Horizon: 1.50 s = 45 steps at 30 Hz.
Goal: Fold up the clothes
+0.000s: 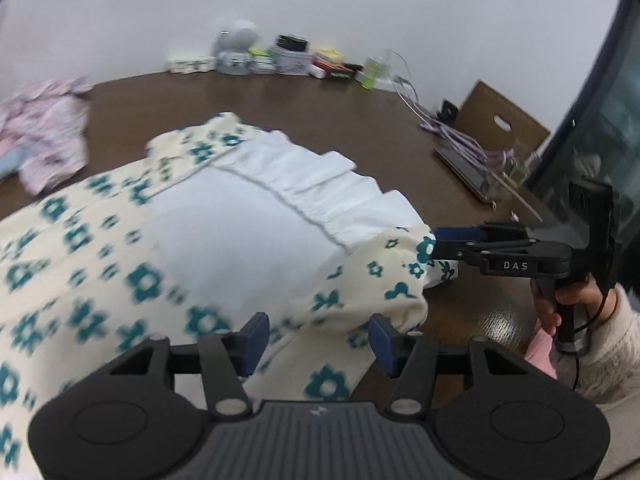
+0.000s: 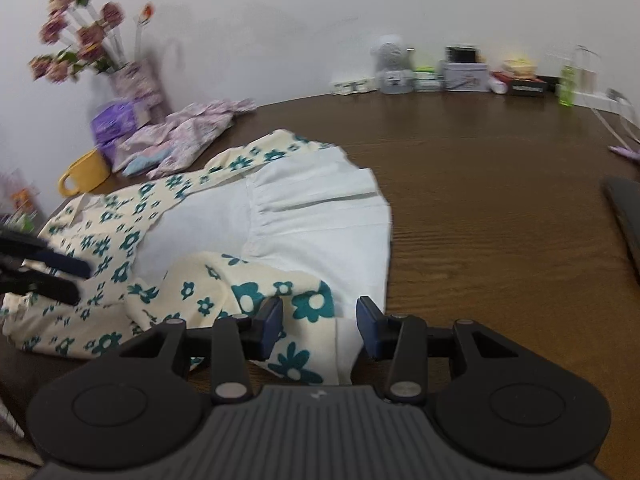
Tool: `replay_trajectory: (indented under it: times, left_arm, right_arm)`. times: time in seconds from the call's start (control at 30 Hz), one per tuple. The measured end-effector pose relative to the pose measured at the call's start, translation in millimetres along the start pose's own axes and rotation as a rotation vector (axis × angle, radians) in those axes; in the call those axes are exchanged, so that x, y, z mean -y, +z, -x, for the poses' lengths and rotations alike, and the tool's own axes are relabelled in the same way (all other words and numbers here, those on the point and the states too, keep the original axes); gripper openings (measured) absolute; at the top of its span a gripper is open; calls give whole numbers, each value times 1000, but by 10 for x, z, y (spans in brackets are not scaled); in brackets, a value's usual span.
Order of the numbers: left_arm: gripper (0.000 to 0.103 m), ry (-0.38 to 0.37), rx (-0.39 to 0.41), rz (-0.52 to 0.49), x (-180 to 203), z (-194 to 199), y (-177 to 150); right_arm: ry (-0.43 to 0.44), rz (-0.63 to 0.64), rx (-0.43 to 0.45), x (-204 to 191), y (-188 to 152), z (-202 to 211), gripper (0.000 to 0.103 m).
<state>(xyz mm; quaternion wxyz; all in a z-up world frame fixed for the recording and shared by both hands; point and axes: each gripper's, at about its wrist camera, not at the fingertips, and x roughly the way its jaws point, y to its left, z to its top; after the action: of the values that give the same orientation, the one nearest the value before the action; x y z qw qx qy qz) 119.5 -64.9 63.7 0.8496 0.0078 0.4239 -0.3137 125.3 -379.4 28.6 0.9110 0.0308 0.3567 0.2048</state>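
A cream dress with teal flowers [image 1: 100, 260] and a white ruffled skirt part [image 1: 240, 232] lies spread on the brown wooden table [image 2: 480, 200]. One floral sleeve [image 1: 380, 280] is folded across the white part. My left gripper [image 1: 320, 340] hovers open over the floral fabric near that sleeve. It also shows blurred at the left edge of the right wrist view, left gripper [image 2: 76, 280]. My right gripper [image 2: 320, 320] is open, and the sleeve's cuff [image 2: 296, 344] lies between its fingers. In the left wrist view the right gripper [image 1: 440, 242] meets the cuff from the right, held by a hand [image 1: 576, 300].
A pink floral garment [image 2: 192, 132] is heaped at the table's far left, beside a yellow mug [image 2: 84, 172] and a vase of flowers [image 2: 136, 80]. Boxes and bottles [image 1: 280, 56] line the wall. Cables and a flat device [image 1: 464, 164] lie at the right, near a brown bag [image 1: 504, 120].
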Motion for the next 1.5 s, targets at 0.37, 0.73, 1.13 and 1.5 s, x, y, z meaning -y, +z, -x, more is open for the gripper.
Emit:
replay_trajectory:
  times: [0.37,0.73,1.13,1.5]
  left_arm:
    - [56,-24,-10,12,30,-376,187]
    - [48,-21,40,43,-13,-382,225]
    - [36,-49,0,-68,146,-568,57]
    - [42,-25,46,-17,93,-432,12]
  right_arm:
    - [218,40,48,115,346,157,3]
    - [158,153,-57,152,512,-373,3]
    - [71,92,-47,306,354,-354,7]
    - [224,104,61,-111,421,10,26]
